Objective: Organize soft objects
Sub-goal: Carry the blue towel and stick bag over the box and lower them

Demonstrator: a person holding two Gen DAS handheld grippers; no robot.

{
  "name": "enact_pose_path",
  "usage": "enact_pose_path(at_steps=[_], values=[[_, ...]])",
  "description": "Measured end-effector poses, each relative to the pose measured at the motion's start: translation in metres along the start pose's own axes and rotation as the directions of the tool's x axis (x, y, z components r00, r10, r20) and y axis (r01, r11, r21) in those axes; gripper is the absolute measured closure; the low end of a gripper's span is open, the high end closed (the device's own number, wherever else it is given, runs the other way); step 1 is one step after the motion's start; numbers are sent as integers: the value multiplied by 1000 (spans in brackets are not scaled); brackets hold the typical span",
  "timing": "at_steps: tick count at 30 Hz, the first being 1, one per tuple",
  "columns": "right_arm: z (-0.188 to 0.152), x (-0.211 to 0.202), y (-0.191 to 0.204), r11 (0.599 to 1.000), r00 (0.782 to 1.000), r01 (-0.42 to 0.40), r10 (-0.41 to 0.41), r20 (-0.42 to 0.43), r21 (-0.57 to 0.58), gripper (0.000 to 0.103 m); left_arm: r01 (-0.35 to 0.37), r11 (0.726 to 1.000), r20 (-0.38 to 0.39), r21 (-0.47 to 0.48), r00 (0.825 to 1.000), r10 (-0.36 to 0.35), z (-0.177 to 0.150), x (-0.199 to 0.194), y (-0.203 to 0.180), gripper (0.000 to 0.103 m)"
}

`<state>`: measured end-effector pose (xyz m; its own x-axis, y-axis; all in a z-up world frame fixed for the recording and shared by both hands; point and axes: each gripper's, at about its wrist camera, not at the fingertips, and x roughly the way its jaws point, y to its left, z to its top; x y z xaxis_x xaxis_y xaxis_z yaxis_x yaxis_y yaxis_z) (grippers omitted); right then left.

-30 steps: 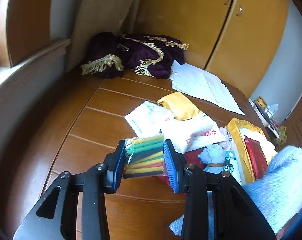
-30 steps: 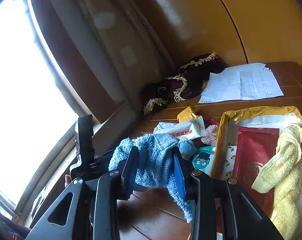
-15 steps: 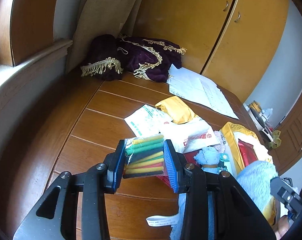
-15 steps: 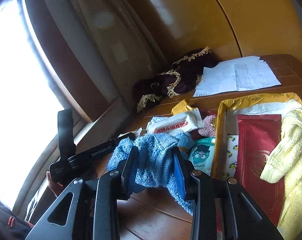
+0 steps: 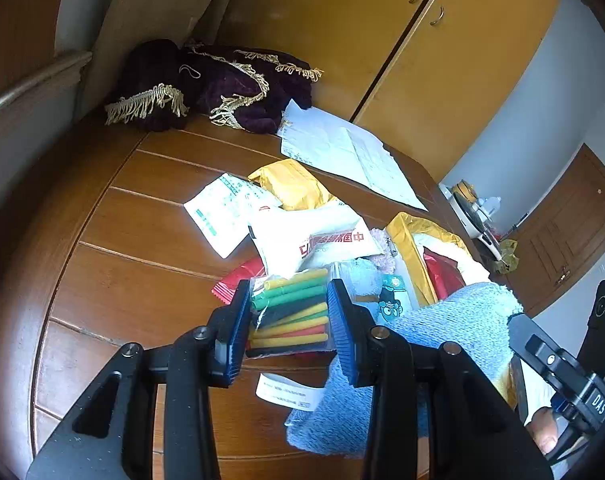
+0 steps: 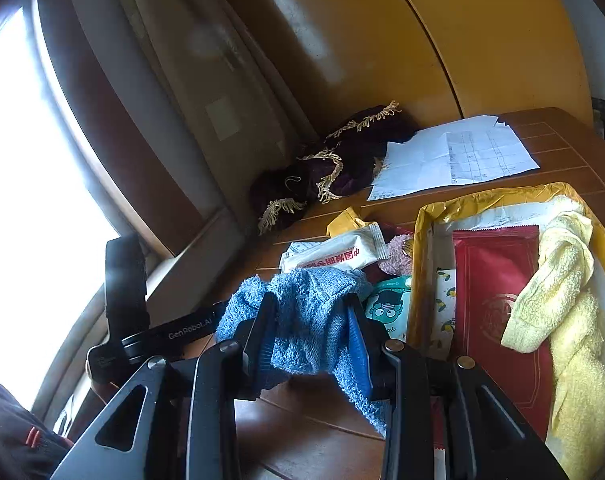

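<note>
Both grippers are loaded: the right gripper is clamped on a blue towel, which hangs bunched between its jaws above the tabletop, and the left gripper is closed on a clear packet of coloured sticks, held just over the pile. The tidying is judged to be under way but far from finished. A yellow envelope lies open with a yellow towel and a red packet gathered on it, while a white packet, a green-printed sachet and a small cartoon-printed pack are left scattered. Wooden boards make up the surface; paper sheets and a purple fringed cloth are seen at the far edge, against yellow cupboard doors.
</note>
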<state>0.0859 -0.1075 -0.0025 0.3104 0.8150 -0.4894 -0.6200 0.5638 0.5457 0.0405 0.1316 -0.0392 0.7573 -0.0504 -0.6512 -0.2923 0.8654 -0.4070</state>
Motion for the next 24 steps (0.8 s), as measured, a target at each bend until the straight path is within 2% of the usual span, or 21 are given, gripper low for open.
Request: enact_pose_path(at_steps=[7, 10, 15, 19, 24], values=[[1, -24, 6, 997, 996, -76, 78, 44, -29, 69, -7, 1000, 9, -11, 1000, 7, 1, 1, 3, 68], [2, -36, 3, 993, 992, -110, 112, 55, -33, 69, -41, 999, 46, 2, 998, 41, -1, -5, -3, 68], [6, -64, -7, 991, 987, -128, 131, 97, -38, 69, 6, 1000, 75, -28, 997, -4, -14, -15, -27, 68], [10, -89, -18, 993, 983, -111, 116, 139, -43, 69, 30, 999, 87, 17, 996, -32, -25, -24, -59, 68], [16, -130, -44, 999, 975, -34, 34, 221, -2, 69, 72, 995, 81, 75, 994, -78, -30, -28, -97, 68]])
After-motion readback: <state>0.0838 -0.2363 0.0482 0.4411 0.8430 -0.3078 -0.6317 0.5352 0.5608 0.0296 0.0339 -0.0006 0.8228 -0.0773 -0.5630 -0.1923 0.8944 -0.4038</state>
